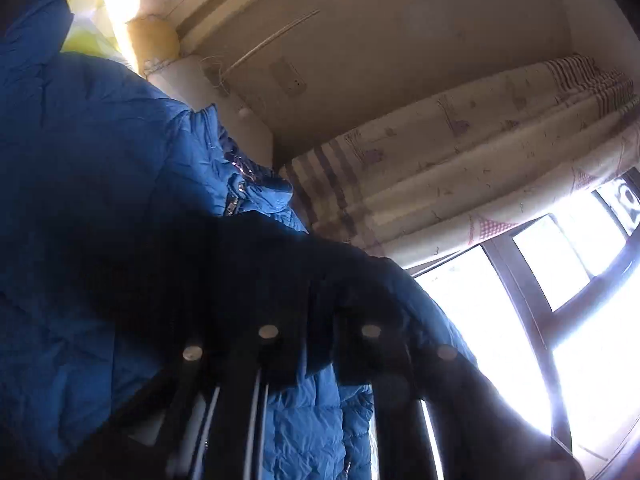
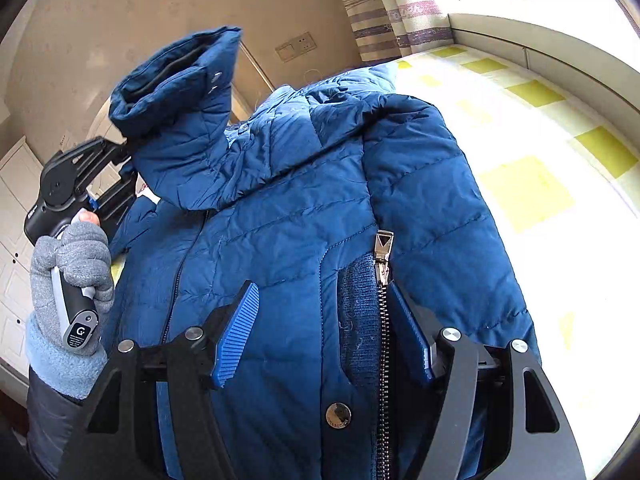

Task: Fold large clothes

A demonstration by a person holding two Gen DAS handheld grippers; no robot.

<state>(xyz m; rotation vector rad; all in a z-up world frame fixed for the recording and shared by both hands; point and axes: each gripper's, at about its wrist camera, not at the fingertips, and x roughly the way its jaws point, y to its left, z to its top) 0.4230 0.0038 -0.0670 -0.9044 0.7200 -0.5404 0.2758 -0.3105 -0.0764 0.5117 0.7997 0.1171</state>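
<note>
A blue quilted puffer jacket (image 2: 288, 200) with a hood, zip and snap button hangs lifted above a bed. My right gripper (image 2: 324, 332) stands open, its blue ribbed fingers (image 2: 238, 332) on either side of the jacket's front by the zip (image 2: 384, 300), not closed on it. My left gripper (image 2: 120, 168) shows in the right wrist view, held by a grey-gloved hand (image 2: 76, 264), its fingers at the jacket's hood edge. In the left wrist view the jacket (image 1: 100, 152) drapes over the left gripper (image 1: 320, 320), hiding the fingertips in dark shadow.
A bed with a white and yellow checked cover (image 2: 528, 168) lies to the right. A striped curtain (image 1: 460, 152) and bright window (image 1: 520, 280) are behind. A beige wall with a socket plate (image 2: 296, 46) and white cupboard doors (image 2: 12, 208) stand at the left.
</note>
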